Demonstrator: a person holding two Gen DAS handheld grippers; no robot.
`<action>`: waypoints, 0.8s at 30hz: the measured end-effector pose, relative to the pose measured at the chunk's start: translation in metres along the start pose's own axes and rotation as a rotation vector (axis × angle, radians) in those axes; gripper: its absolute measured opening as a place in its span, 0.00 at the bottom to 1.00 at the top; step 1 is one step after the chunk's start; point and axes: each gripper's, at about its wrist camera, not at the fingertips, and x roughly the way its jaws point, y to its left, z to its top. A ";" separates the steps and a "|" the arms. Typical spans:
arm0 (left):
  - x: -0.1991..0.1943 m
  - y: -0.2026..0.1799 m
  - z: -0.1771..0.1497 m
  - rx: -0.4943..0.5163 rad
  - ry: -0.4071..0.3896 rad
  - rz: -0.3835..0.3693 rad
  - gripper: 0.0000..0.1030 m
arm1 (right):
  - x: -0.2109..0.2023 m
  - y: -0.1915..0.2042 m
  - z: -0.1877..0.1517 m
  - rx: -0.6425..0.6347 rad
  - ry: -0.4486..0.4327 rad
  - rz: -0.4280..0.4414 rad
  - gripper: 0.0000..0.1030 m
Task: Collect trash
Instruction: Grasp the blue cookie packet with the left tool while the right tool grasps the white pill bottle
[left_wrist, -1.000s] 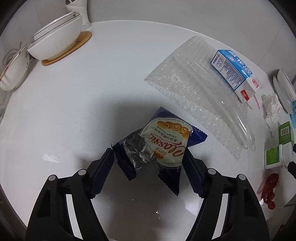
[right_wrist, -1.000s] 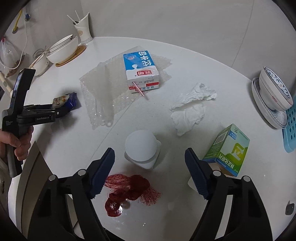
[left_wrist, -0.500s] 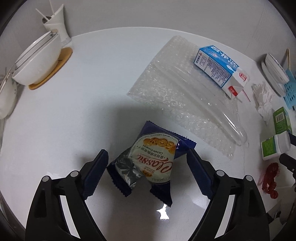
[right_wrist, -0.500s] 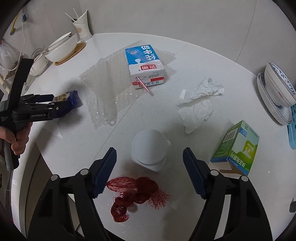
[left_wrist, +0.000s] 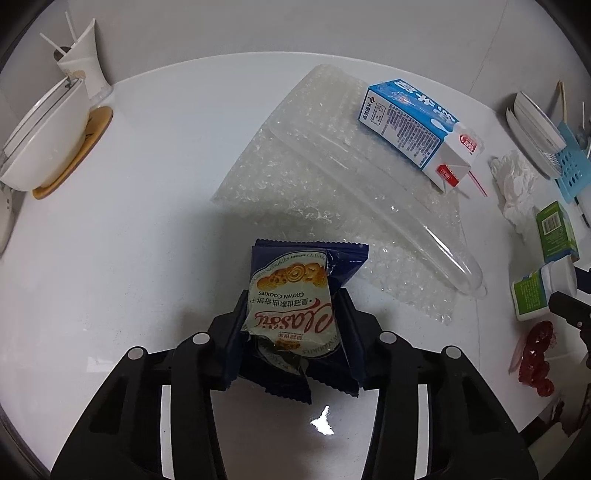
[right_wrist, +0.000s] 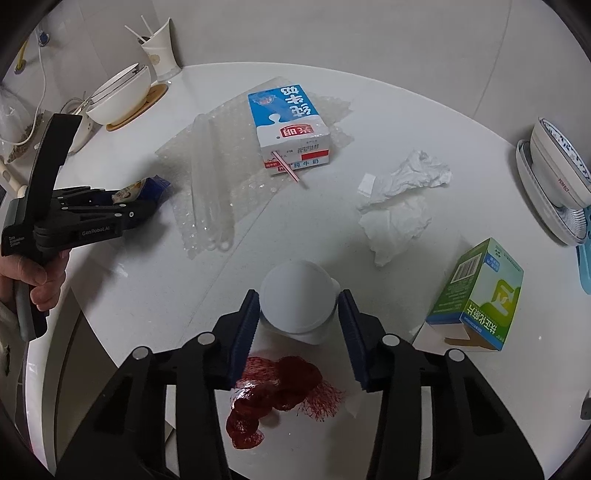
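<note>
The left gripper (left_wrist: 293, 317) is closing its 2 jaws on a dark blue cookie wrapper (left_wrist: 295, 310), and the pads press against both of its sides, crumpling it between them. In the right wrist view the same gripper (right_wrist: 147, 206) is gripped by a hand (right_wrist: 33, 277) at the left edge, with the wrapper (right_wrist: 142, 186) poking out past the fingertips, low over the white table (left_wrist: 147, 229).

The right gripper (right_wrist: 299, 317) is closing its 2 jaws around a white plastic cup (right_wrist: 299, 306) that lies on its side, round base toward the camera. The blue pads stand right at the cup's 2 flanks; whether they already squeeze it I cannot tell. Just in front of the jaws, nearer the camera, lies a red mesh net (right_wrist: 280, 395), bunched on the table.

Beyond the wrapper, a sheet of bubble wrap (left_wrist: 332, 206) spreads flat, with a blue-and-white milk carton (right_wrist: 288, 129) lying on its far part, a red straw (right_wrist: 290, 168) sticking from the carton's end. Right of the carton sit 2 crumpled white tissues (right_wrist: 402, 199). A green-and-white box (right_wrist: 480, 295) lies on its side near the right jaw. A white bowl (right_wrist: 122, 96) rests on a wooden coaster at the far left, beside a white cup of sticks (right_wrist: 160, 51). Stacked dishes (right_wrist: 554, 177) stand at the right edge.
</note>
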 end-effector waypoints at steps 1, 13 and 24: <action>-0.001 -0.001 -0.001 -0.003 -0.004 0.000 0.38 | 0.000 0.000 0.000 0.005 -0.002 0.003 0.40; -0.021 -0.001 -0.008 -0.067 -0.056 0.003 0.28 | -0.013 -0.010 -0.007 0.032 -0.027 0.003 0.34; -0.048 -0.011 -0.016 -0.074 -0.102 0.006 0.28 | -0.034 -0.016 -0.011 0.057 -0.069 -0.018 0.34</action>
